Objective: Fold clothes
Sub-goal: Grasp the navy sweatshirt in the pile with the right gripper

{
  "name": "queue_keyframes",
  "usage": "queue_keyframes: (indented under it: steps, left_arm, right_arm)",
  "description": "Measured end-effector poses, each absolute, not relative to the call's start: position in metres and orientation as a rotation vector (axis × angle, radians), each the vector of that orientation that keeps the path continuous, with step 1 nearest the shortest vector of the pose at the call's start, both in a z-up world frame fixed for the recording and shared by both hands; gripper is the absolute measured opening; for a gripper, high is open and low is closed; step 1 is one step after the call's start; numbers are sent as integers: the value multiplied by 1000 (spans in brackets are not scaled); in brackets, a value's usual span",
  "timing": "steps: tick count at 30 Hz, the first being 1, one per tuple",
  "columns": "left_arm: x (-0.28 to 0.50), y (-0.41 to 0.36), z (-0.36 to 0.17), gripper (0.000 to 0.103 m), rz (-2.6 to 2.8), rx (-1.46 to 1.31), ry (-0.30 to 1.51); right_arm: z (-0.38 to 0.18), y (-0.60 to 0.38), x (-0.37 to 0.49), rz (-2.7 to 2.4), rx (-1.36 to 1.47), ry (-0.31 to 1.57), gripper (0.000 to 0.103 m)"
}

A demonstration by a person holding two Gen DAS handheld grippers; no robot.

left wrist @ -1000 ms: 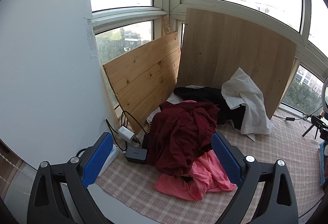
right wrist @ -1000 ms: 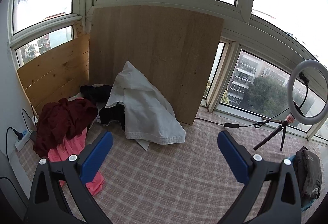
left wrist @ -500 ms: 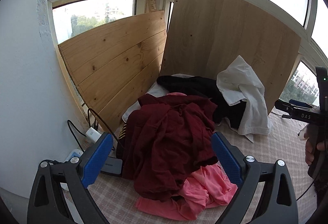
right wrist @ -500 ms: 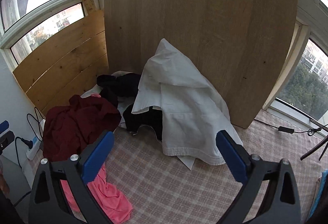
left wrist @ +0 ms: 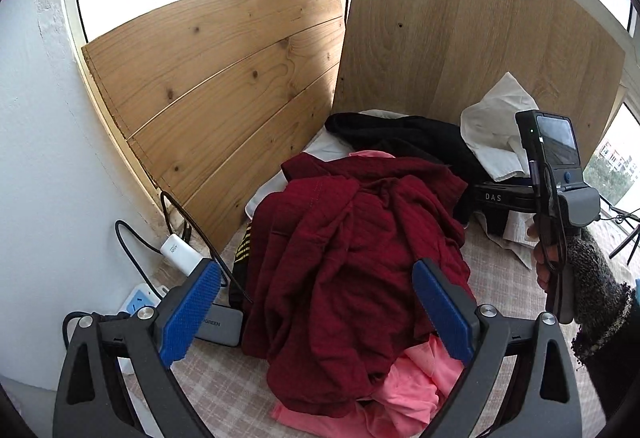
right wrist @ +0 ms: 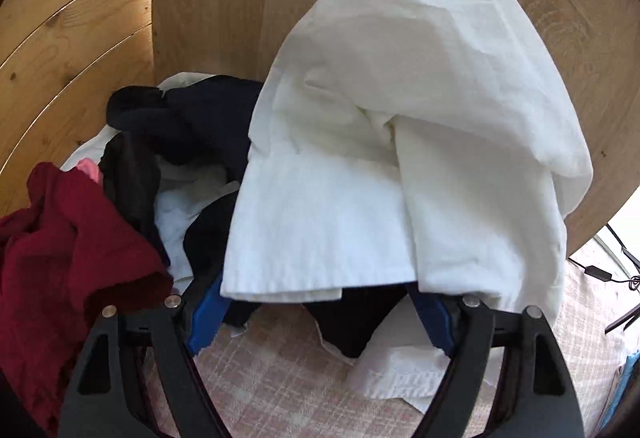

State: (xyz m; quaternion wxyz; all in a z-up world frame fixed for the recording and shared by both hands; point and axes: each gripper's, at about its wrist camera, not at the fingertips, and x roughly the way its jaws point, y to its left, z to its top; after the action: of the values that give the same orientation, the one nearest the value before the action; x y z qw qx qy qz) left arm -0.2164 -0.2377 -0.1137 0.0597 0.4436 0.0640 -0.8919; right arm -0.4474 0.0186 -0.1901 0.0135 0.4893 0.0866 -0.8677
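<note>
A pile of clothes lies in the corner on a checked cloth. In the left wrist view a dark red garment tops the pile, with a pink garment under its near edge and a black garment behind. My left gripper hovers open just in front of the red garment, holding nothing. In the right wrist view a white garment leans against the board. My right gripper is open, its blue pads tucked under the white hem, with black fabric beyond.
Two wooden boards stand against the windows behind the pile. A power strip, a white plug, a grey charger and cables lie at the left wall. A hand in a knit sleeve holds the right gripper's body.
Both grippers have moved forward and down toward the pile. The right one closed in on the white garment until its tips went under the hem. Both stayed open.
</note>
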Motion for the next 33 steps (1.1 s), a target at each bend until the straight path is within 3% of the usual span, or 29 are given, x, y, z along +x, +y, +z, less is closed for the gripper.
queue_keyframes:
  steps: [4, 6, 7, 11, 13, 15, 17, 18, 23, 27, 28, 29, 30, 33]
  left_arm:
    - [-222, -236, -114, 97, -2715, 1351, 195]
    - [-222, -235, -113, 97, -2727, 1342, 180]
    - [-222, -235, -112, 97, -2733, 1337, 173]
    - [-225, -236, -115, 97, -2729, 1350, 180]
    - [-226, -236, -116, 97, -2731, 1351, 191]
    - [-226, -236, -117, 97, -2733, 1353, 199]
    - [-227, -235, -118, 97, -2736, 1358, 205]
    - [-227, -235, -118, 97, -2739, 1358, 203]
    - [-224, -236, -117, 97, -2737, 1354, 175]
    - [-225, -247, -121, 97, -2699, 1361, 186]
    - [-225, -250, -122, 97, -2688, 1361, 193]
    - [-225, -253, -123, 97, -2682, 1360, 203]
    - [-224, -255, -124, 97, -2677, 1359, 214]
    - [-223, -257, -125, 97, -2674, 1363, 227]
  right_arm:
    - [-212, 9, -466, -2706, 1570, 466, 81]
    - [-203, 14, -459, -2633, 1573, 352, 46]
    - [-199, 17, -455, -2594, 1573, 293, 2]
    - [-162, 26, -427, -2396, 1552, 93, 2]
    - [-134, 15, -405, -2332, 1496, 136, 7]
    - [-106, 0, -395, -2342, 1377, 226, 26]
    - [-86, -18, -397, -2382, 1255, 355, 81]
    - [-80, -28, -404, -2417, 1191, 443, 82]
    - [-134, -70, -484, -2378, 1240, 799, 82]
    - [-131, -67, -502, -2355, 1295, 738, 82]
    - [-130, -66, -507, -2349, 1308, 721, 78]
    - [-129, -65, -511, -2343, 1322, 705, 47]
    - [-128, -64, -516, -2337, 1335, 688, 29]
    - [-126, -61, -529, -2319, 1373, 638, 17]
